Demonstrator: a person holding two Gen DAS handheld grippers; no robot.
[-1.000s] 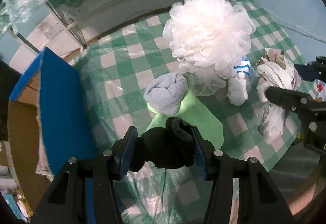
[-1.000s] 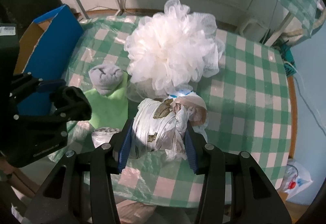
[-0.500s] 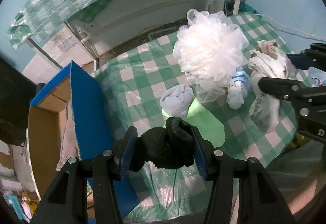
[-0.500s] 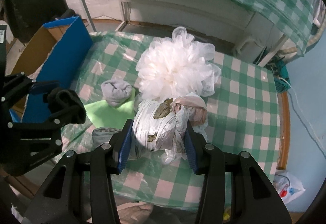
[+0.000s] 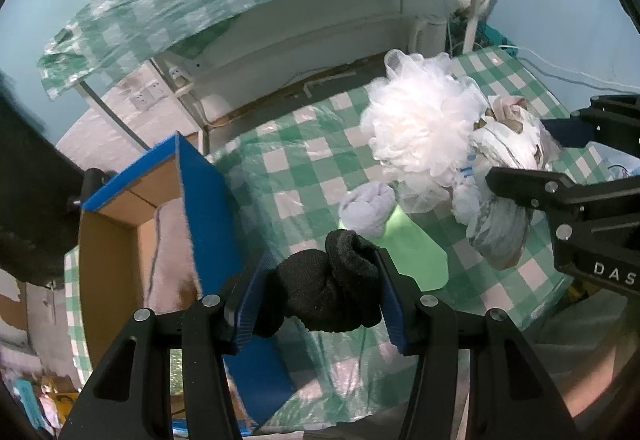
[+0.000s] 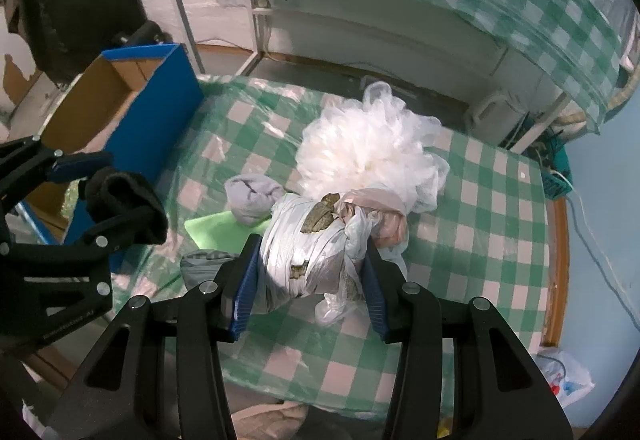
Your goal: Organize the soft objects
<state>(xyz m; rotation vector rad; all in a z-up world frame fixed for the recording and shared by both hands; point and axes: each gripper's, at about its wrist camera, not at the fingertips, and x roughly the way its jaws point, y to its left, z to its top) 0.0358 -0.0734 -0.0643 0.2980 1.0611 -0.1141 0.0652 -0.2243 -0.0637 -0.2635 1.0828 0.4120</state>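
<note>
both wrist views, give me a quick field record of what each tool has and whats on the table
left tool: shut on black sock
right tool: shut on plastic bag bundle
on table: white bath pouf, grey sock ball on green cloth
box: blue cardboard, open, at the table's left edge

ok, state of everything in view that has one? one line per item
left gripper: shut on the black sock, lifted
black sock: rolled, held off the table
right gripper: shut on the plastic bag bundle
plastic bag bundle: wadded, held
grey sock: rolled, on the table, partly on the green cloth
green cloth: flat on the table
bath pouf: resting on the table
cardboard box: open
</note>
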